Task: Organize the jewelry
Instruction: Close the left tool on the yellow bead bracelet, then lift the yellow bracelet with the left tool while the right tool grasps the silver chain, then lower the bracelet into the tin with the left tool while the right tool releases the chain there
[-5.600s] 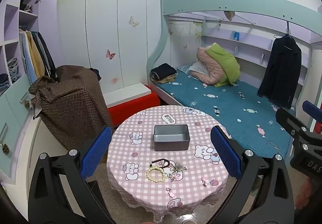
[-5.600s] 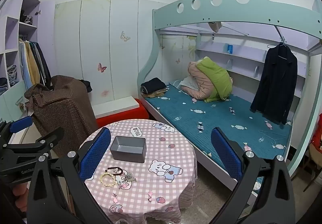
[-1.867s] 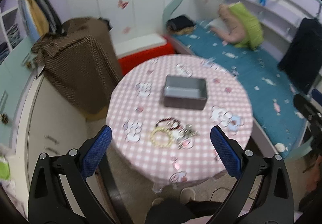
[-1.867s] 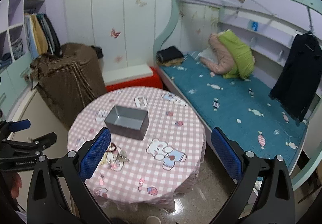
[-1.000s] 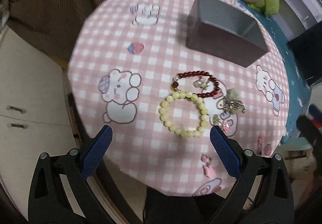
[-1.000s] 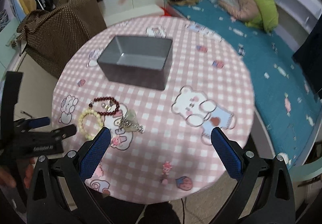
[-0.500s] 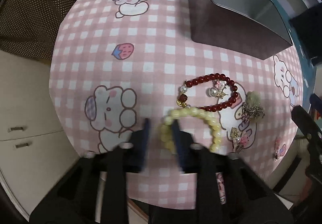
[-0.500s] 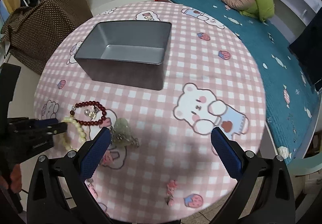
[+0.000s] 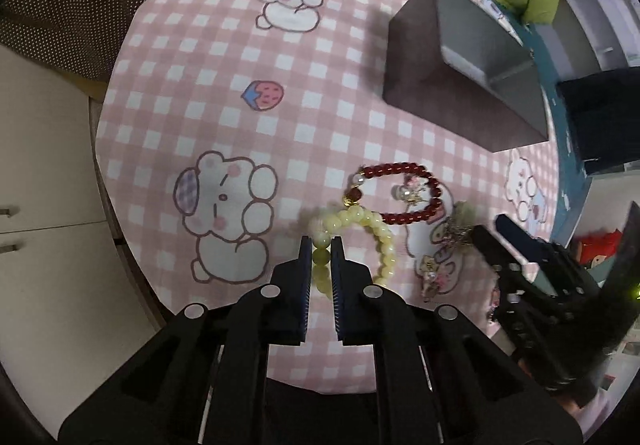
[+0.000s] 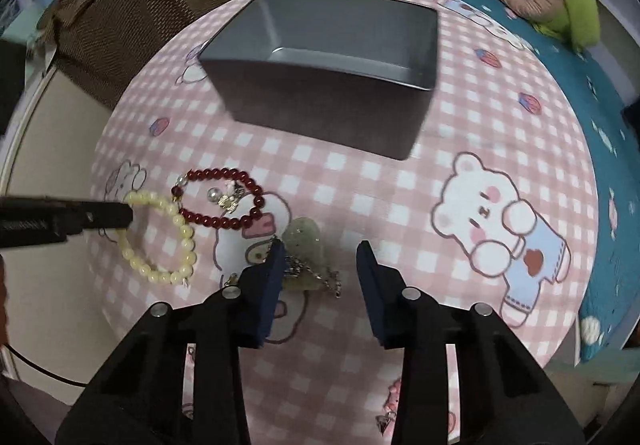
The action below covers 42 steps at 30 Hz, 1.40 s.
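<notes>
My left gripper [image 9: 321,241] is shut on the near-left side of the pale yellow bead bracelet [image 9: 380,231], which lies on the pink checked tablecloth [image 9: 224,57]; it also shows in the right wrist view [image 10: 176,229]. A dark red bead bracelet [image 9: 400,193] lies just beyond it. My right gripper [image 10: 320,247] is open, its jaws on either side of a pale green pendant with a chain [image 10: 306,241]. The grey metal box [image 10: 332,57] stands empty at the far side.
Small pink charms lie near the table's front edge [image 10: 394,401]. A brown dotted cover [image 10: 132,9] is at the far left and the teal bed [image 10: 580,29] at the right. The table edge drops off close on the left [image 9: 108,165].
Both grippers came down close to the table. My left gripper closed on the yellow bracelet. My right gripper narrowed and lowered around the green pendant.
</notes>
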Each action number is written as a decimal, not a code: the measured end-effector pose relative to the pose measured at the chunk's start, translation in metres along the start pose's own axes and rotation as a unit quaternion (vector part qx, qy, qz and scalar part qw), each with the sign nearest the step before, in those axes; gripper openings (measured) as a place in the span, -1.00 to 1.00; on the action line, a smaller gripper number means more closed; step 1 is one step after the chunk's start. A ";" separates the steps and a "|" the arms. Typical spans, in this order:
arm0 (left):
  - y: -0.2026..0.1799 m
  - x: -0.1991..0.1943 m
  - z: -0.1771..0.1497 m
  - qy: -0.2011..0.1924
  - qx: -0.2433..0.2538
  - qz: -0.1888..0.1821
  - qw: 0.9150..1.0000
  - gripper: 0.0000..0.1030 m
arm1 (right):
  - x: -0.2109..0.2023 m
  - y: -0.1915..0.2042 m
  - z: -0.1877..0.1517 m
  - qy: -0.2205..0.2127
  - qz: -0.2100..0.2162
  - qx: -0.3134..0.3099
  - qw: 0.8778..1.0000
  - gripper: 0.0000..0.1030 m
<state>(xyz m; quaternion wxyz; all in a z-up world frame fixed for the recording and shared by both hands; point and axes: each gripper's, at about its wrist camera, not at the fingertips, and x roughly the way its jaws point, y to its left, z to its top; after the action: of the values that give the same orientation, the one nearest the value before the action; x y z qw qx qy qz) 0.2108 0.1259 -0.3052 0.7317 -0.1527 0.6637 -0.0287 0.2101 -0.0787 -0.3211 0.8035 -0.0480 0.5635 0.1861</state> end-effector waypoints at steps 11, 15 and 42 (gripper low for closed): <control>-0.034 -0.030 0.004 -0.040 0.040 -0.004 0.998 -0.83 | 0.014 0.022 -0.004 0.010 -0.006 -0.063 0.998 -0.43; -0.042 -0.040 0.006 -0.051 0.047 -0.009 0.998 -0.83 | 0.003 0.021 0.000 -0.009 -0.001 -0.064 0.998 -0.79; -0.110 -0.113 0.039 -0.166 0.125 -0.071 0.976 -0.83 | -0.106 -0.017 0.055 -0.153 0.004 -0.009 0.988 -0.84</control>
<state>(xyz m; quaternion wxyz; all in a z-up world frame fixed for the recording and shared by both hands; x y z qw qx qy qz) 0.2534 0.0561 -0.1646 0.8408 -0.1092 0.5121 -0.1375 0.2339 -0.1042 -0.2058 0.8790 -0.0243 0.4323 0.1997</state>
